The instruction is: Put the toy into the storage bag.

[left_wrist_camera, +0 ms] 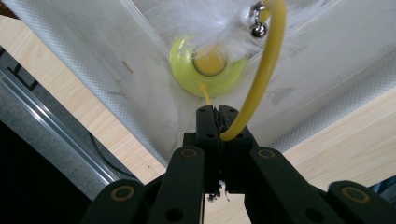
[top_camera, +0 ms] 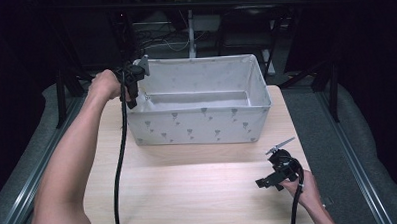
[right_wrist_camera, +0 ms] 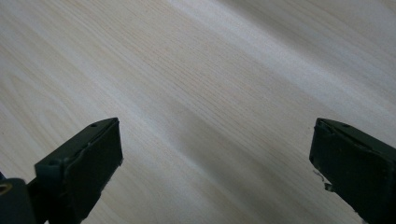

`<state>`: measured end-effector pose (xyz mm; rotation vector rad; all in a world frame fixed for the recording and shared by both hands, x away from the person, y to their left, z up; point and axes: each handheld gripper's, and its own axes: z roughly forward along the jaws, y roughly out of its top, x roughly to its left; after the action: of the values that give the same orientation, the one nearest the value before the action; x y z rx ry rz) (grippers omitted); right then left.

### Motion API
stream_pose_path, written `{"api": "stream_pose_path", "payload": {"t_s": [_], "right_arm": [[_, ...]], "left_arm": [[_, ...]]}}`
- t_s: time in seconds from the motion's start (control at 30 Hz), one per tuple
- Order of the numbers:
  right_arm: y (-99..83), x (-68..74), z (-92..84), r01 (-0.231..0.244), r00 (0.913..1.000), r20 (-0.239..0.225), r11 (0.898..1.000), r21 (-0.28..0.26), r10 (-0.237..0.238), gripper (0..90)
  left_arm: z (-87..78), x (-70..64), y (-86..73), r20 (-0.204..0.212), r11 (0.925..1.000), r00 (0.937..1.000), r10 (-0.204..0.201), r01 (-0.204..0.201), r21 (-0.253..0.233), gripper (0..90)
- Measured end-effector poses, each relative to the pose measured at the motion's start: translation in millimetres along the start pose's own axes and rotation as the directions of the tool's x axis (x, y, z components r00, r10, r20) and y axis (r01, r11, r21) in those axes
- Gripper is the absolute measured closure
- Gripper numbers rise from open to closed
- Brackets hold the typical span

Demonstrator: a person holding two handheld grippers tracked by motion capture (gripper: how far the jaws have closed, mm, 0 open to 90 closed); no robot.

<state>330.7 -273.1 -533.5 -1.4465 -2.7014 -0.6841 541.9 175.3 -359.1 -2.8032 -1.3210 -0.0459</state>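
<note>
My left gripper [top_camera: 131, 98] hangs over the left end of a white fabric bin [top_camera: 197, 124], pointing down into it. In the left gripper view its jaws [left_wrist_camera: 216, 112] are shut on a bendy yellow rod [left_wrist_camera: 261, 74]. The rod curves up to white feathers [left_wrist_camera: 210, 18] and a small silver bell [left_wrist_camera: 258, 30]. Below the tips, a round yellow-green base [left_wrist_camera: 187, 77] lies at the bin's bottom corner. My right gripper [top_camera: 263, 182] rests low over the wooden table [top_camera: 189, 192] at the front right. It stands open [right_wrist_camera: 215, 163], with bare wood between the pads.
The bin has grey printed marks and stands at the table's far half, its wall [left_wrist_camera: 93, 70] close beside my left jaws. Metal rails [top_camera: 358, 171] run along both table sides. A dark frame and cables stand behind the bin.
</note>
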Motion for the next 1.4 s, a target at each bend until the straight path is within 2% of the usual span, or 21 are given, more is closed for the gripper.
{"api": "stream_pose_path", "payload": {"t_s": [0.17,0.37,0.53,0.7,0.8,0.83,0.9,0.93,1.13,1.23,1.3,1.4], "right_arm": [[-0.1,-0.2,0.1,0.000,1.0000,0.000,1.000,0.001,0.000,2.3],[-0.1,0.0,0.2,-0.001,1.0000,0.001,1.000,0.002,0.001,2.3],[-0.4,0.5,0.2,-0.007,1.0000,0.000,1.000,-0.006,0.007,2.3],[-0.1,0.0,0.3,-0.001,1.0000,0.001,1.000,0.000,0.001,2.3],[-0.4,0.6,0.7,-0.008,1.0000,0.000,1.000,-0.005,0.008,2.3],[0.0,0.1,0.2,0.000,1.0000,0.002,1.000,0.003,0.000,2.3],[0.0,0.2,0.2,0.000,1.0000,0.002,1.000,0.004,0.000,2.3],[-0.2,0.7,0.5,-0.004,1.0000,0.002,1.000,0.002,0.004,2.3],[-0.1,1.0,0.3,-0.005,1.0000,0.003,1.000,0.002,0.005,2.3],[0.1,0.7,0.0,0.001,1.0000,0.009,1.000,0.009,-0.001,2.3],[0.0,0.7,0.1,-0.001,1.0000,0.009,1.000,0.006,0.001,2.2],[0.0,0.6,-0.1,0.002,0.9999,0.010,1.000,0.009,-0.002,2.2]], "left_arm": [[4.5,0.0,1.7,0.001,0.9999,1.0000,-0.001,0.001,0.012,87.7],[2.0,-1.0,2.5,0.000,1.0000,1.0000,-0.002,0.002,0.002,85.4],[-8.0,2.5,-0.7,0.001,0.9993,0.9997,-0.026,0.026,-0.025,75.0],[-24.5,2.2,-7.2,0.018,0.9959,0.9996,-0.022,0.023,-0.087,61.5],[-35.2,0.4,-12.6,0.009,0.9925,0.9997,-0.023,0.024,-0.120,50.7],[-39.1,-1.7,-15.2,-0.006,0.9909,0.9996,-0.027,0.026,-0.132,46.6],[-44.3,-5.1,-18.9,-0.020,0.9905,0.9996,-0.022,0.019,-0.136,35.8],[-47.3,-6.7,-21.5,-0.013,0.9893,0.9997,-0.022,0.020,-0.144,29.9],[-68.8,-18.2,-41.0,-0.051,0.9837,0.9987,-0.007,-0.002,-0.180,19.9],[-78.0,-24.5,-51.6,-0.055,0.9792,0.9984,0.010,-0.021,-0.202,15.6],[-82.9,-30.0,-59.9,-0.068,0.9752,0.9976,0.016,-0.031,-0.219,15.1],[-86.3,-37.3,-72.6,-0.064,0.9705,0.9973,0.036,-0.051,-0.236,14.4]]}}
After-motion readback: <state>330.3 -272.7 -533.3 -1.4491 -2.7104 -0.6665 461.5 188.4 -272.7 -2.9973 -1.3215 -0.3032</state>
